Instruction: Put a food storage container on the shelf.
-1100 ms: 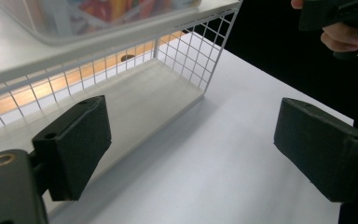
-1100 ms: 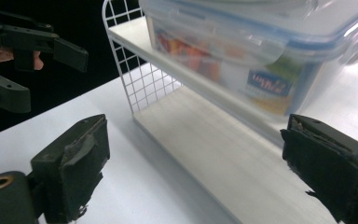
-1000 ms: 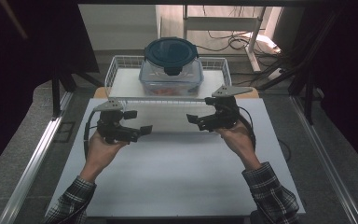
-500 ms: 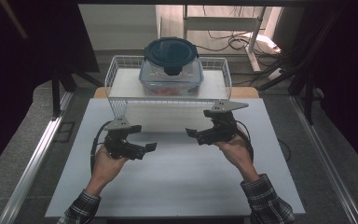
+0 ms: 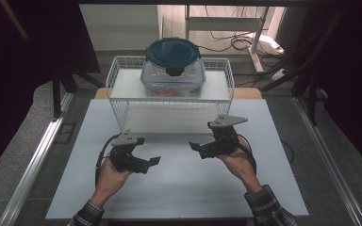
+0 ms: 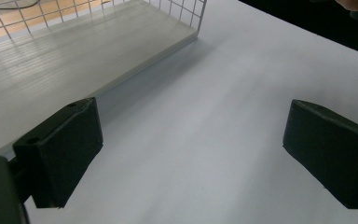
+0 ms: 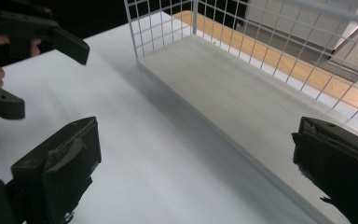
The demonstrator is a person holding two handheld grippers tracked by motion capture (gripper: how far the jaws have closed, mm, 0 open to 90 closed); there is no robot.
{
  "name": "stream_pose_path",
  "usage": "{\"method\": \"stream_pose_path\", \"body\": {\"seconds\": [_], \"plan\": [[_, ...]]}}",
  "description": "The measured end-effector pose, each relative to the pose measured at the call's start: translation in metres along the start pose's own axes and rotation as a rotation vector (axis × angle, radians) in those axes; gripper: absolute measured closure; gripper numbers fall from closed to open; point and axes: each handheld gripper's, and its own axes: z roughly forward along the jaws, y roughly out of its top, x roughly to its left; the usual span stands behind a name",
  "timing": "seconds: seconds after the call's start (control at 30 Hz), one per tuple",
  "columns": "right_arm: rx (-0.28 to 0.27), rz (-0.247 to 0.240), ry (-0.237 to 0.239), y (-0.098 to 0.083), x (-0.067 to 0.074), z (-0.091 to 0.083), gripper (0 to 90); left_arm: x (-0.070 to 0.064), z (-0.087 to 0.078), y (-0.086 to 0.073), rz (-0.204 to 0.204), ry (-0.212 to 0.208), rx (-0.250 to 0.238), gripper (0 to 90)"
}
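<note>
High view: two grippers, left gripper (image 5: pixel 147 162) and right gripper (image 5: pixel 199 148), hover over the white bench (image 5: pixel 179 188), fingers released; one lidded container (image 5: pixel 173 70) sits atop one wire basket (image 5: pixel 118 101). Both gripper views: two spread fingers, nothing between.

A white wire basket (image 5: pixel 169 99) stood at the upper middle of the high view, on the far part of the white table (image 5: pixel 179 188). It was upright, open-topped, with a pale flat floor. On its top rim rested a clear, squarish food container (image 5: pixel 172 75) with a dark teal round lid, level and closed; something orange showed through its wall. In the left gripper view the basket's corner (image 6: pixel 186 18) reached into the upper left of the frame.
</note>
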Motion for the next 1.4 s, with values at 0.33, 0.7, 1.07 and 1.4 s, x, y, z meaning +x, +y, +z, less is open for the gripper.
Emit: {"method": "stream_pose_path", "body": {"seconds": [0.33, 0.7, 1.07, 1.4], "plan": [[0.01, 0.013, -0.002, -0.017, 0.008, -0.008, 0.0, -0.009, -0.014, -0.022, 0.005, 0.033, 0.007, 1.3], [0.004, 0.04, -0.032, -0.041, 0.016, -0.025, 0.0, -0.013, -0.029, -0.04, 0.013, 0.082, -0.001, 1.1], [0.005, 0.067, -0.074, -0.067, 0.014, -0.035, 0.0, -0.008, -0.04, -0.064, -0.012, 0.119, -0.002, 1.8], [0.023, 0.078, -0.114, -0.088, 0.012, -0.045, 0.0, -0.011, -0.043, -0.079, -0.003, 0.134, 0.021, 2.0]]}}
